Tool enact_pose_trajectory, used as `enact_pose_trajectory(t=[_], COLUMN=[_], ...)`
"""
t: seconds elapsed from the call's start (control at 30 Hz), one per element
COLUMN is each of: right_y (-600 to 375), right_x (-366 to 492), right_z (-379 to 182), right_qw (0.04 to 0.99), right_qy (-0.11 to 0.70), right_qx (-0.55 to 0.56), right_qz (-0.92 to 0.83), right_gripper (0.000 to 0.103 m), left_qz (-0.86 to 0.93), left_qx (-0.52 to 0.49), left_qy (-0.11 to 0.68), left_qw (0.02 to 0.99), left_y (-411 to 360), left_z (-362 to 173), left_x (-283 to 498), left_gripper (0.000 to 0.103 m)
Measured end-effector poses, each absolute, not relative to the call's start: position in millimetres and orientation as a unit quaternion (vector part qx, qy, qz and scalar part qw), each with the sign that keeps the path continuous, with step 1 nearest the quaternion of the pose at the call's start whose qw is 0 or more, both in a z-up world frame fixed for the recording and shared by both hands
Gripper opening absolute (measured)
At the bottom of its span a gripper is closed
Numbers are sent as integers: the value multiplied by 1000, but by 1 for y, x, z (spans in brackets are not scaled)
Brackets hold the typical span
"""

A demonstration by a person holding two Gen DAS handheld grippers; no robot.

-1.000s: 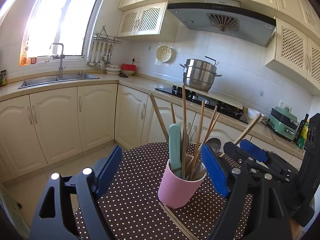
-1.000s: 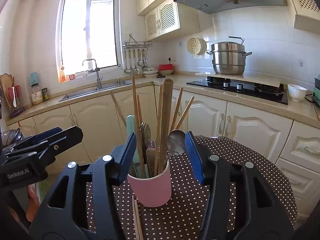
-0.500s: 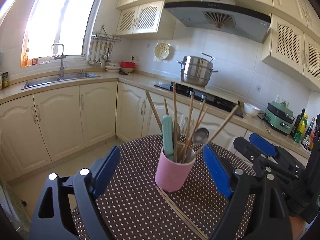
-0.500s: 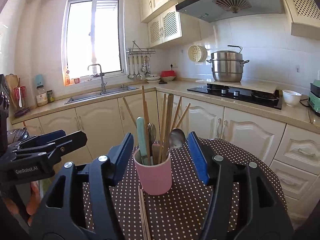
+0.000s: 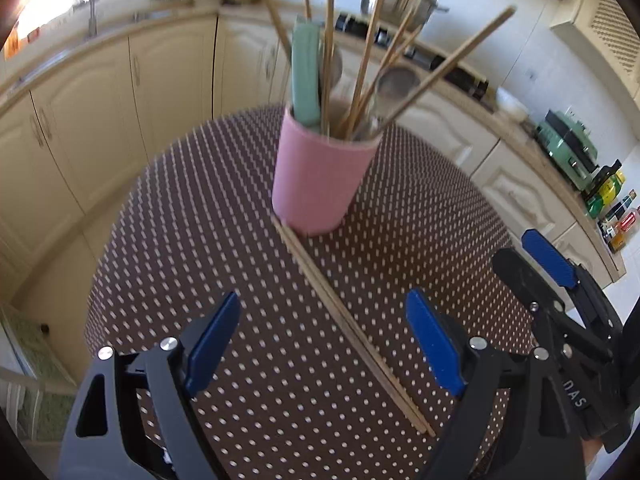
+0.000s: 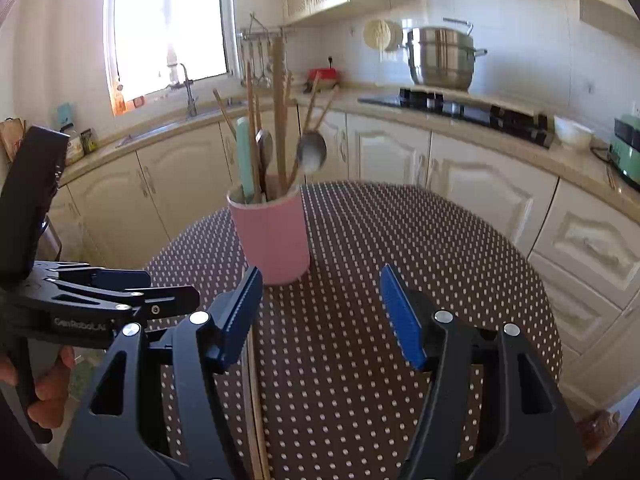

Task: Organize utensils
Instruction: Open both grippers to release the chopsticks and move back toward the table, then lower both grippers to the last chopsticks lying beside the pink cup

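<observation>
1. The round surface (image 5: pixel 208 216) wears a dark brown cloth with small white dots, smooth and flat, its curved far edge facing cream kitchen cabinets (image 6: pixel 472 184).
2. A pink cylindrical cup (image 5: pixel 320 176) with a matte wall stands upright near the surface's middle, packed with utensils: thin wooden chopsticks fanned outward, a flat mint-green handle (image 5: pixel 306 76), and a metal spoon (image 6: pixel 312 154) with its bowl up.
3. A pair of long, pale wooden chopsticks (image 5: pixel 348 324) lies flat on the cloth, side by side, its far end touching the cup's base and its near end running toward the camera.
4. The left gripper (image 5: pixel 322 340), black with blue ribbed pads, stands wide with nothing between its pads; the lying chopsticks pass between its fingers in view, the cup farther off.
5. The right gripper (image 6: pixel 320 316), of the same make, has just been opening its jaws and holds nothing; the chopsticks lie just beside its left finger, the cup beyond it.
</observation>
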State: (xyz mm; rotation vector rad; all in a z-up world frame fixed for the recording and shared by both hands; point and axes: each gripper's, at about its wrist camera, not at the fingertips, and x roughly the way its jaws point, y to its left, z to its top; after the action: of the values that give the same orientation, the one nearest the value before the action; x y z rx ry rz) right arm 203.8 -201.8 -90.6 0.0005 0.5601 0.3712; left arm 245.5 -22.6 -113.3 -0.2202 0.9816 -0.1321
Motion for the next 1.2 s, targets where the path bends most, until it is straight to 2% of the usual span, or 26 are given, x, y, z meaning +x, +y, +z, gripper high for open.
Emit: enact_pose_trajectory(t=[0.3, 0.57, 1.2], right_y=[-210, -217, -217], right_x=[212, 216, 230], right_z=[-121, -133, -145], right_qw=[923, 917, 910], right_qy=[330, 344, 359], right_qx=[11, 24, 29], right_qz=[197, 199, 203], right_gripper=[62, 62, 63], left_qz=[-28, 1, 23], left_qx=[-86, -47, -38], left_qy=[547, 563, 573], left_qw=[832, 825, 818], left_y=[-39, -60, -66], left_z=[-165, -187, -198], left_x=[268, 283, 309], left_gripper=[83, 83, 83])
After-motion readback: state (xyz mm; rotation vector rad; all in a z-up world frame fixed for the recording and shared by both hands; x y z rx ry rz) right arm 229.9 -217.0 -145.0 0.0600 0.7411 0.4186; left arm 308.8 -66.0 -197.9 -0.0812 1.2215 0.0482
